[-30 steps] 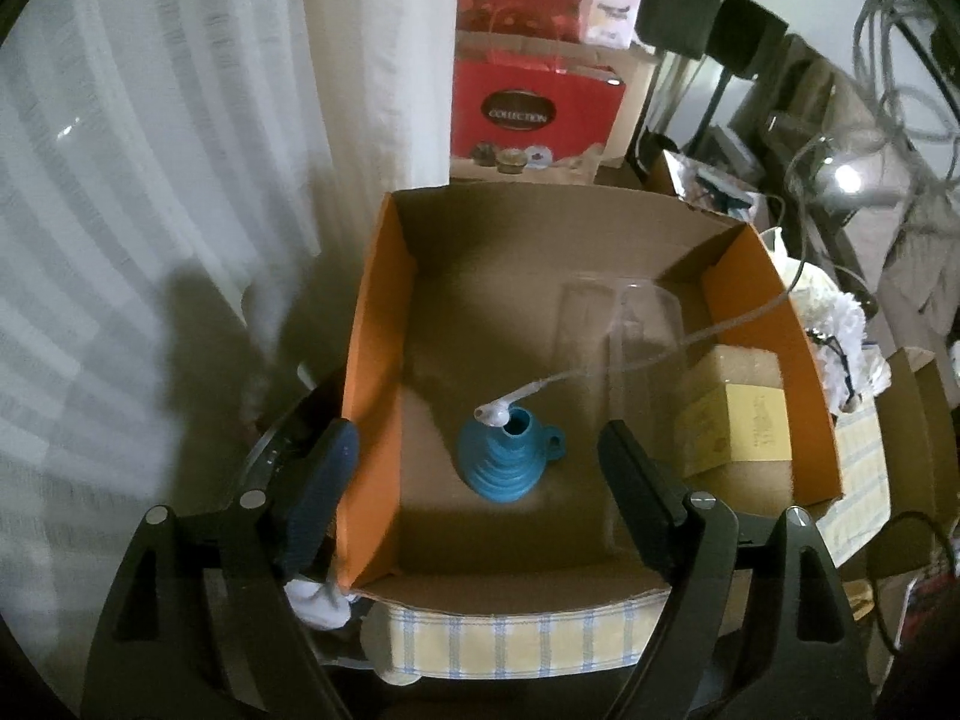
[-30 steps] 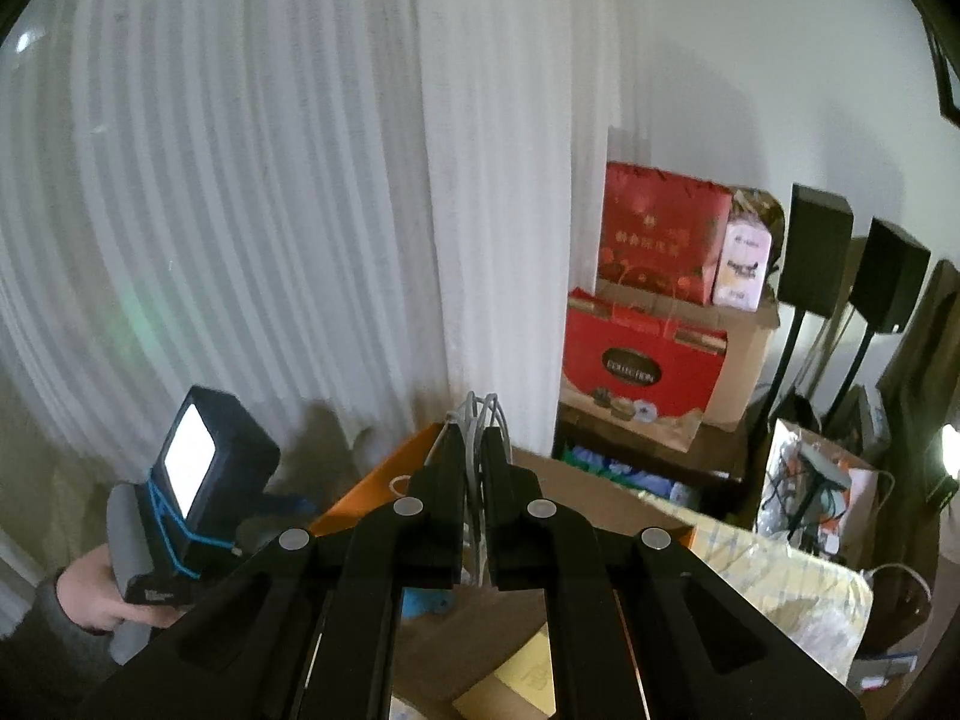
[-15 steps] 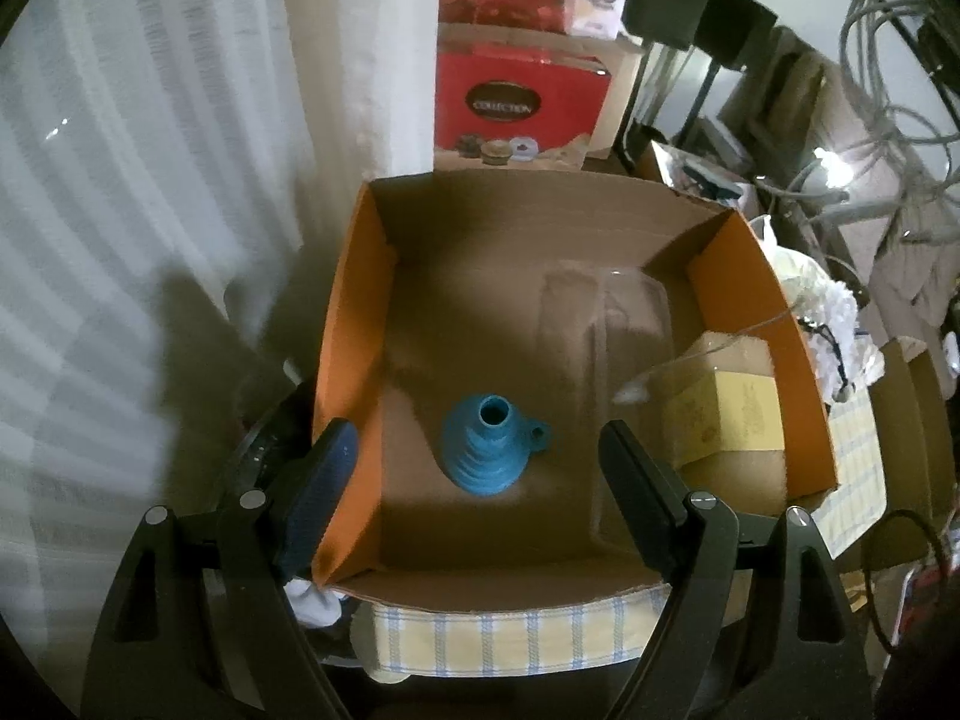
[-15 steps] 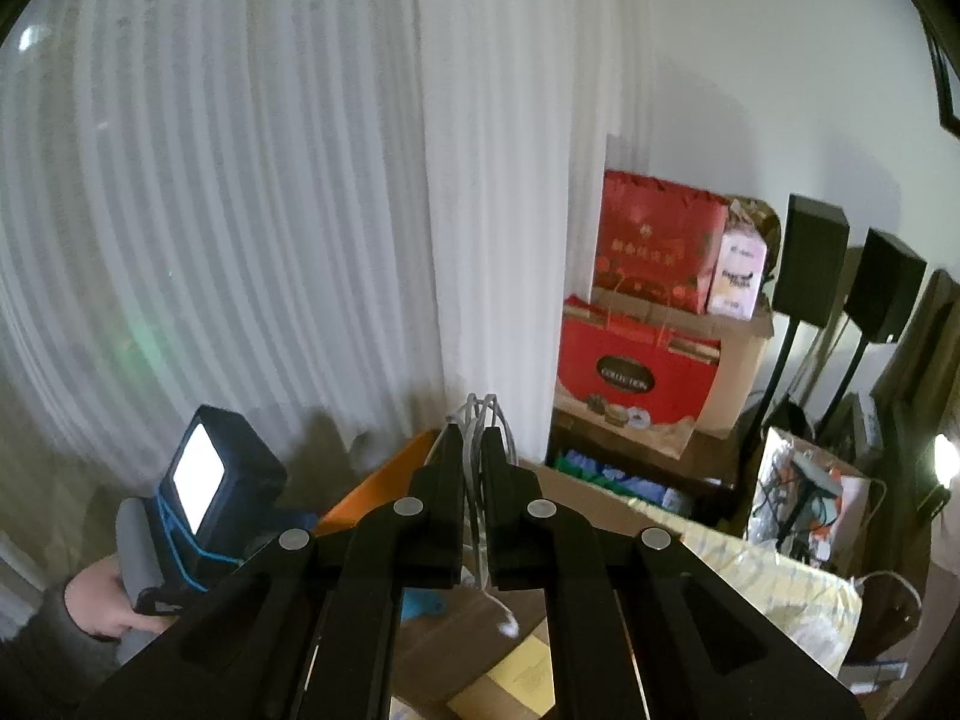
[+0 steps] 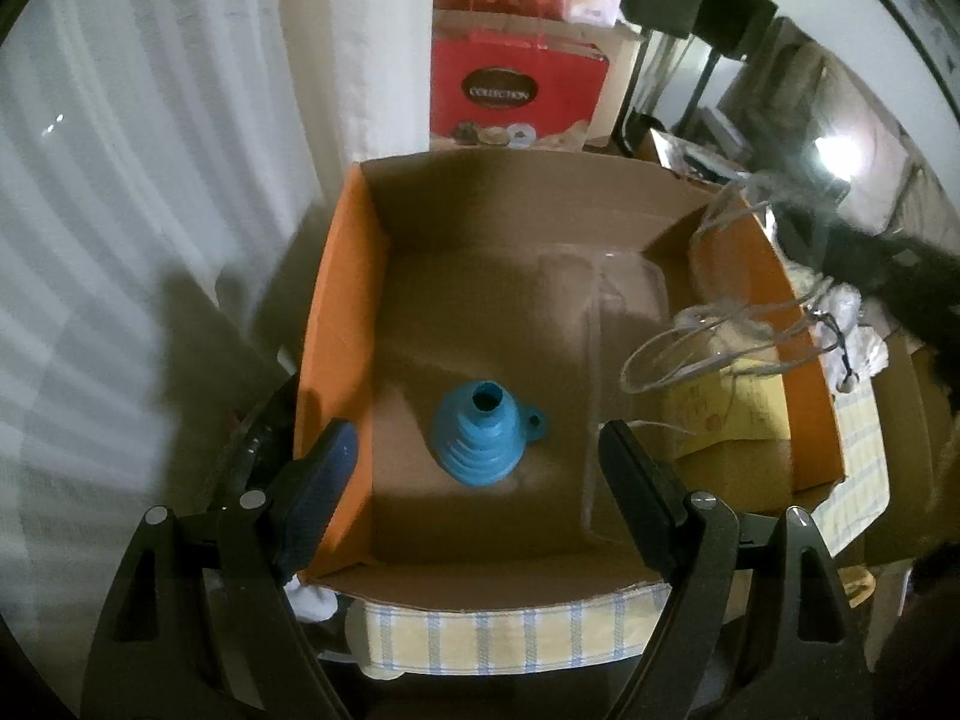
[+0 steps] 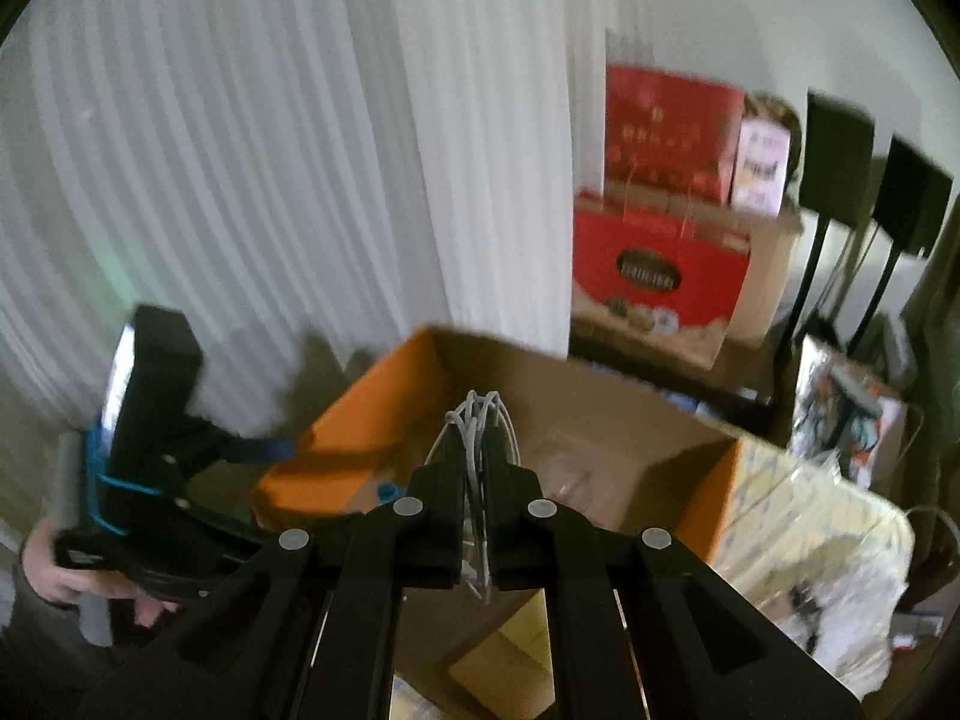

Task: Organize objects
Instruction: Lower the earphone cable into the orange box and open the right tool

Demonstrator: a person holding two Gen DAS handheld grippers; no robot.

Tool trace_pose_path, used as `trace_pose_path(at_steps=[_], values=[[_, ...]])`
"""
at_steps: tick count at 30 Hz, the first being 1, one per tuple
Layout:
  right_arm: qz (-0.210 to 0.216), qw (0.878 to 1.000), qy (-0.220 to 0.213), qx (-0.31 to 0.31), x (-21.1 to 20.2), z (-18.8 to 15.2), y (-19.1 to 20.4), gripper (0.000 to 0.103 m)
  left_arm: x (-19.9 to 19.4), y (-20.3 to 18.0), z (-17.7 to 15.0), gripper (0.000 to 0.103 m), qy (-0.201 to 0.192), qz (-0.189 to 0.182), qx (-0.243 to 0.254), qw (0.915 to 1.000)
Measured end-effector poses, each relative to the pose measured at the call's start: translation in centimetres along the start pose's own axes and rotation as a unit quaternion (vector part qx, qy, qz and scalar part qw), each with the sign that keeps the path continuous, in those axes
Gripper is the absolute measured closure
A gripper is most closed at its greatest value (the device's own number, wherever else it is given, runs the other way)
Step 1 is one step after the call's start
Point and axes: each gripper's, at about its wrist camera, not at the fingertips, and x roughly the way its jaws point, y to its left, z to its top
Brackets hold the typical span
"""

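An open cardboard box [image 5: 336, 324] with orange outer walls lies below my left gripper [image 5: 477, 435], which stands open and holds nothing. Inside it a blue collapsible funnel [image 5: 486, 441] sits narrow end up, beside a clear plastic container [image 5: 600, 312] and a yellow-labelled box [image 5: 726, 414]. My right gripper [image 6: 475, 441] is shut on a coiled white cable [image 6: 480, 414]. In the left wrist view the cable's loops [image 5: 708, 336] hang over the box's right side, above the yellow-labelled box. The box [image 6: 360, 396] also shows just under the right gripper's fingers.
White curtains [image 5: 150, 150] hang left of the box. Red gift bags [image 5: 516, 90] and black speakers on stands [image 6: 840, 138] stand behind it. A checked cloth [image 5: 510, 630] lies under the box. Cluttered bags and wires [image 6: 840, 414] fill the right. A hand [image 6: 54, 576] grips the left tool.
The right gripper has come down toward the box with the cable. The cable's loose end left the funnel and its loops now hang over the box's right side. The left gripper barely moved.
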Motion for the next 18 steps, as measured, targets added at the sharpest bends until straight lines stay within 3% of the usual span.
trace_pose_path(at_steps=[9,11,13,15,18], values=[[0.015,0.997,0.075,0.033,5.3,-3.7,-1.9,0.095,0.3,-0.3,-0.3,0.023,0.005,-0.008,0.001,1.0],[0.007,0.996,0.081,0.036,5.6,-4.1,-2.1,0.086,0.4,-0.4,-0.3,0.023,0.007,-0.013,-0.002,0.9999],[0.006,0.996,0.082,0.042,5.6,-4.3,-2.4,0.048,0.4,-0.6,-0.2,0.023,0.006,-0.012,-0.001,0.9999],[0.002,0.996,0.075,0.043,5.1,-4.3,-2.5,0.04,0.3,-0.9,-0.3,0.023,0.005,-0.008,0.002,1.0],[0.0,0.997,0.06,0.046,3.8,-4.1,-2.9,0.04,0.1,-1.4,-0.4,0.02,-0.001,-0.009,0.003,1.0]])
